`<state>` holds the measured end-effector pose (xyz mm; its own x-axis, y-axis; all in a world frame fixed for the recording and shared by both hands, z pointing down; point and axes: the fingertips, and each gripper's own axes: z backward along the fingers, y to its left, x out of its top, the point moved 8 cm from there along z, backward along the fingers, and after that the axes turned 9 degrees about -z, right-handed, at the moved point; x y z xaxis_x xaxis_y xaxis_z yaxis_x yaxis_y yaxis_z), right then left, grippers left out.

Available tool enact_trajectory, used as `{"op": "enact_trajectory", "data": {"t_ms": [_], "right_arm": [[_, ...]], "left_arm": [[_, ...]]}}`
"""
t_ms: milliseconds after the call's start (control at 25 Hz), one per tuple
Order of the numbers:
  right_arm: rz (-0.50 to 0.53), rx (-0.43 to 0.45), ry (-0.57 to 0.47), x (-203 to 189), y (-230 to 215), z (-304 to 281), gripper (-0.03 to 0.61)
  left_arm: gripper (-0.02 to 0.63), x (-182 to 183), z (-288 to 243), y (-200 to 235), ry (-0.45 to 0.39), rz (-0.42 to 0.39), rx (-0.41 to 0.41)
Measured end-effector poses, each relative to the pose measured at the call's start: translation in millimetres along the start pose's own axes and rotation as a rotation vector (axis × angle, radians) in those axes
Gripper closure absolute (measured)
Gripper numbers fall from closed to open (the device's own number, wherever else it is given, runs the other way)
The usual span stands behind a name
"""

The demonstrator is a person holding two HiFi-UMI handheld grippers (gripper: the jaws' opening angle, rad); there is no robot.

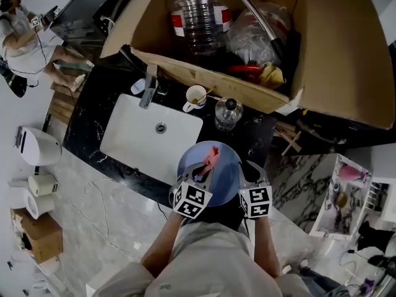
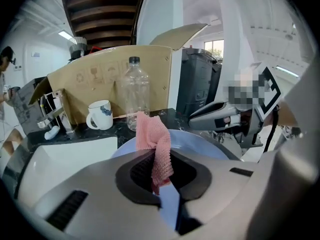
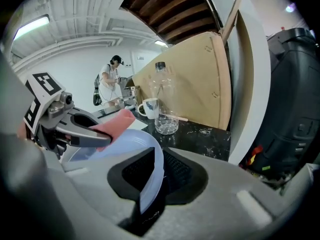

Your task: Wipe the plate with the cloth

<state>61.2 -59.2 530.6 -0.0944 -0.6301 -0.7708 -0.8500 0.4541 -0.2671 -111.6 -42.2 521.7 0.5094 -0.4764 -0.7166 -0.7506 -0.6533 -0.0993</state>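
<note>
Right tongs are clamped on the right rim of the blue plate. It sits roughly level, face up, over the worktop's front edge, just right of the sink. Left tongs are pinching the pink cloth, a narrow strip running from them toward the back edge, tip folded over above the plate.

My head camera is looking steeply down over the sink and black bench. The cameras on my left gripper and right gripper are sitting close behind their jaws, facing nearly level across the plate. Both are sharing the clear bottle and mug.
</note>
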Motion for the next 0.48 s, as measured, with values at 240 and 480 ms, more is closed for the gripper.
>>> {"op": "enact_trajectory", "data": {"t_ms": [240, 480], "right_arm": [[-0.017, -0.054, 0.029, -4, -2, -10, 0.532], [-0.035, -0.084, 0.054, -8, -6, -15, 0.514]], "left_arm": [[0.58, 3, -22, 1, 0.018, -0.042, -0.089], [0.58, 4, -38, -1, 0.038, -0.084, -0.152]]}}
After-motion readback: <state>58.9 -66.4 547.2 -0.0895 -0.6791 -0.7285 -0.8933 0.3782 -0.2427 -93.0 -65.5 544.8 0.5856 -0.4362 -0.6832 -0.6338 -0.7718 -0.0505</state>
